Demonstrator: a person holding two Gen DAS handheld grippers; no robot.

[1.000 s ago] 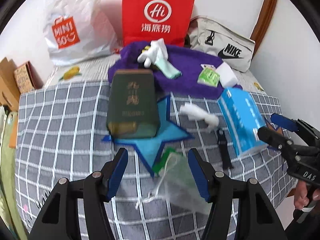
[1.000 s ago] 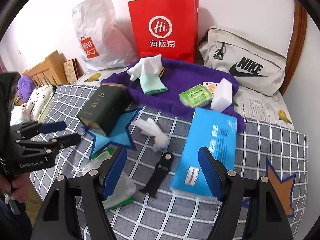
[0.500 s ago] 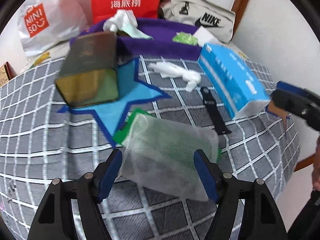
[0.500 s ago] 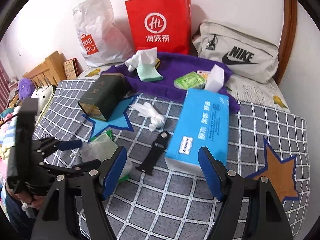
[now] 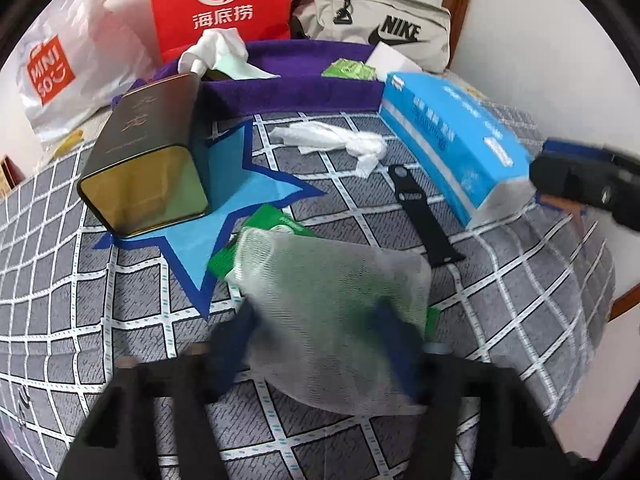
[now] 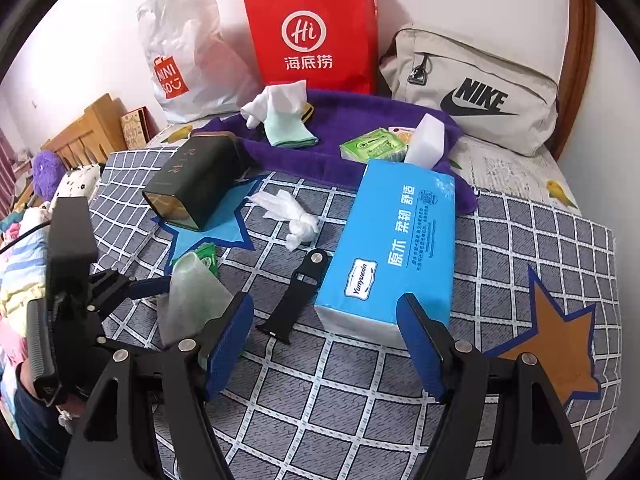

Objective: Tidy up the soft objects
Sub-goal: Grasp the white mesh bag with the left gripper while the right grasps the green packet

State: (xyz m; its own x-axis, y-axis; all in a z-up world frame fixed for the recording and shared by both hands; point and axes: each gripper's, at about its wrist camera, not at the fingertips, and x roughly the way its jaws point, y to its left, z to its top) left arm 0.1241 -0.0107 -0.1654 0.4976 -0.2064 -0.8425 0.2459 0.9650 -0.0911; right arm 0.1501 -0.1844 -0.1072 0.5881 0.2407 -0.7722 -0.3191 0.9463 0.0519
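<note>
**Left hand-held gripper closing around a mesh pouch on the bed**

While the right hand-held gripper (image 6: 324, 344) hangs with its blue pads spread wide and nothing between them, the left hand-held gripper (image 5: 316, 344) sits low over a checked grey bedspread (image 5: 80, 320). Its jaws have just been closing, and a white mesh pouch (image 5: 332, 300) lies between the blurred blue pads; whether the pads already press on it cannot be told. The pouch rests on the bedspread with a green packet (image 5: 276, 220) partly showing under its far edge, just beside the tip of a blue star patch (image 5: 240, 184).

A dark green tin (image 5: 148, 160) lies on its side on that star. Further right lie a crumpled white tissue (image 5: 336, 140), a black watch strap (image 5: 424, 216) and a blue tissue pack (image 6: 392, 244), whose near end sits just ahead of the right gripper. Behind them a purple towel (image 6: 360, 124) carries white and mint cloths (image 6: 280, 116), a green wipes pack (image 6: 372, 146) and a white sponge block (image 6: 426, 140). A red paper bag (image 6: 312, 28), a white plastic bag (image 6: 184, 52) and a beige Nike bag (image 6: 476, 88) stand against the wall.
</note>
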